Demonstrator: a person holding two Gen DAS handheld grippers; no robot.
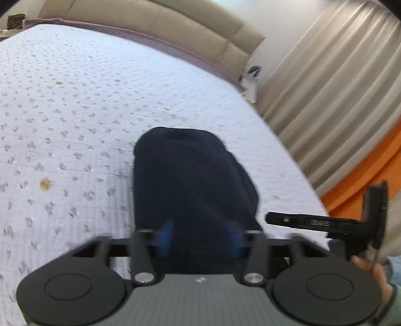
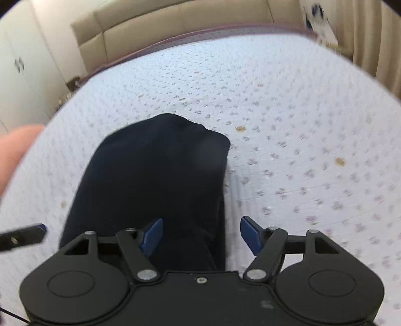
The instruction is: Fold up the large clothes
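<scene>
A dark navy garment (image 1: 190, 185) lies folded into a narrow bundle on the bed; it also shows in the right wrist view (image 2: 155, 180). My left gripper (image 1: 198, 238) is open, its blue pads (image 1: 165, 235) standing either side of the garment's near end. My right gripper (image 2: 200, 235) is open over the garment's near right edge, its left pad (image 2: 151, 235) above the cloth and its right pad (image 2: 252, 237) above the sheet. The other gripper shows in each view: at the right in the left wrist view (image 1: 325, 223) and at the left edge in the right wrist view (image 2: 22, 237).
The bed is covered by a white sheet with small floral print (image 1: 75, 112). A beige padded headboard (image 1: 155, 22) runs along the far side. Pleated curtains (image 1: 333, 95) and an orange cloth (image 1: 371, 175) lie beyond the bed's right edge. White cupboards (image 2: 20, 67) stand left.
</scene>
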